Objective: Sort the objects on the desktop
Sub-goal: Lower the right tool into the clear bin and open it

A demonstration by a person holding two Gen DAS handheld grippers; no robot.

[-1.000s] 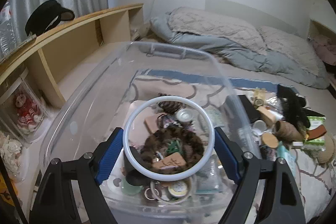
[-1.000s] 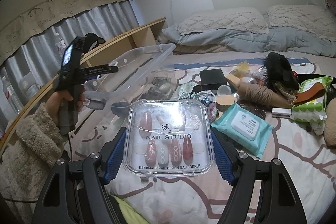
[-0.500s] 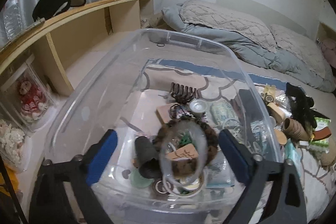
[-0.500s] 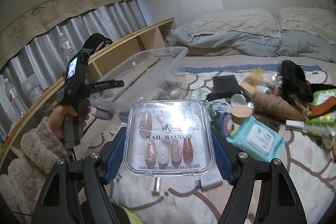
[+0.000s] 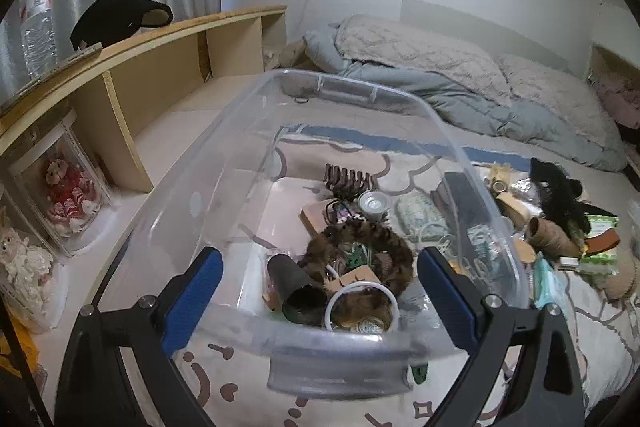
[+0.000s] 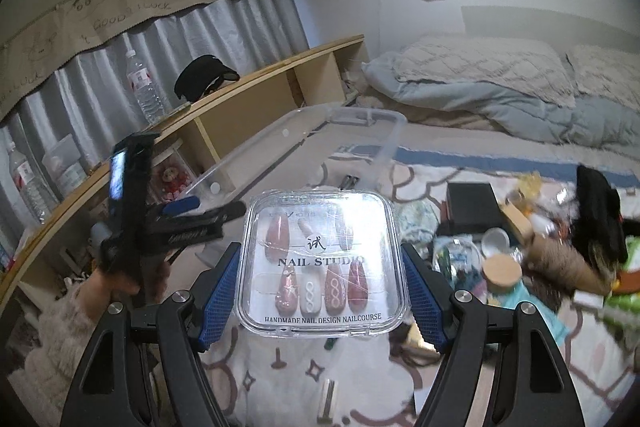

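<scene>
With the left gripper (image 5: 318,277) wide and empty over the clear bin (image 5: 472,171) on the bed, the right gripper (image 6: 322,287) pinches the nail box (image 6: 322,263) edgewise, which could slip mid-carry.

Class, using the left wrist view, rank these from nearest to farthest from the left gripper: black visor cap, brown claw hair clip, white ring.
1. White ring, in the bin, just ahead of the left gripper.
2. Brown claw hair clip, deeper in the bin.
3. Black visor cap, on the shelf, upper left.

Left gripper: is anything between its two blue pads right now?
Nothing is gripped. In the left wrist view the left gripper is open above the clear bin, whose white ring lies inside, below.
</scene>
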